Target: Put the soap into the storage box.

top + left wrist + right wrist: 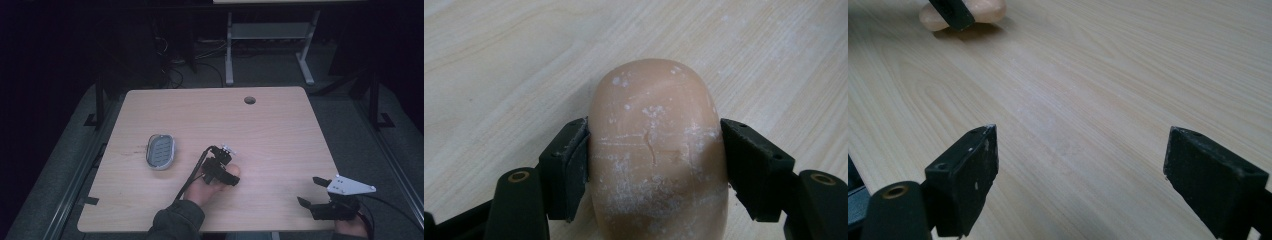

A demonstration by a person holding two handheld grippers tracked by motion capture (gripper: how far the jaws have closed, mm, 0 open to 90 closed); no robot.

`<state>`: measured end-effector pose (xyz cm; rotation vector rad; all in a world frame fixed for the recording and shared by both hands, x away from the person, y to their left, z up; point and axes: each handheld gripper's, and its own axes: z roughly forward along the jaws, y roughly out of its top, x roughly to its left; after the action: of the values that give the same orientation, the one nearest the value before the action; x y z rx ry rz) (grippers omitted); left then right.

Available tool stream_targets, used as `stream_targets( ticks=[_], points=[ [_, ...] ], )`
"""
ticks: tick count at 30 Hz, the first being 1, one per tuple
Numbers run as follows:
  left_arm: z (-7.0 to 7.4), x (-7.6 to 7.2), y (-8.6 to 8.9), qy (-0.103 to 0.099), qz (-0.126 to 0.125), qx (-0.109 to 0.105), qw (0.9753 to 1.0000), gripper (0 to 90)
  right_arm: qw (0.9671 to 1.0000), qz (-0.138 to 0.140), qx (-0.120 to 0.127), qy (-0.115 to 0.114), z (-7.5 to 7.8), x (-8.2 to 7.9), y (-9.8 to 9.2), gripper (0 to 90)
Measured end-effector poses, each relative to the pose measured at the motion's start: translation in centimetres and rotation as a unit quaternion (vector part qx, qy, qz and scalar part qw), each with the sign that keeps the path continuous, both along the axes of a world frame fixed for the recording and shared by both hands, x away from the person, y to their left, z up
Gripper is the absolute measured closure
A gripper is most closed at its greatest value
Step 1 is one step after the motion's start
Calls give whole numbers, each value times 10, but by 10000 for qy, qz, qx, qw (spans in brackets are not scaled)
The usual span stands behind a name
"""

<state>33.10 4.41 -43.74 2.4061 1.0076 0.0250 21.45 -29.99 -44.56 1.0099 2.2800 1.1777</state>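
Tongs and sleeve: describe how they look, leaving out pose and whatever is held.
Both tongs are black, each with two blocky jaws faced with flat dark pads. Round brass-coloured eyelets sit in the jaw arms behind the pads. The right tongs carry a grey three-cornered plate with small holes on top; the left tongs have a small metal fitting on top, and a black cable trails from them. A dark olive sleeve covers the left forearm.

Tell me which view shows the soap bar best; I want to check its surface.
The left gripper view: the soap bar is close up between the jaw pads, with white specks and a scratch visible. The high view shows one end past the left gripper; the right gripper view shows it far off.
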Motion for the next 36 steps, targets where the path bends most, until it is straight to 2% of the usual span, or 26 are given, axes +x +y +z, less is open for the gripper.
stream_targets(
  ticks=[12, 20, 27, 28, 36],
  points=[
    [11, 0, 13, -15, 119, -276, 9995, 319, 10000, -52, 13, -28, 0, 0, -2, 138],
    [13, 1, 20, -24, 173, -246, 9995, 322, 10000, -77, 28, -50, 0, 0, -3, 138],
    [20, 2, 30, 4, 258, -311, 9992, 322, 9999, -103, 49, -68, 0, 0, -5, 138],
    [22, 3, 34, -10, 279, -328, 9991, 323, 9999, -126, 68, -15, 0, -1, -5, 138],
    [32, 6, 47, -53, 409, -367, 9985, 324, 9998, -174, 99, -78, 0, -1, -7, 138]
  ],
)
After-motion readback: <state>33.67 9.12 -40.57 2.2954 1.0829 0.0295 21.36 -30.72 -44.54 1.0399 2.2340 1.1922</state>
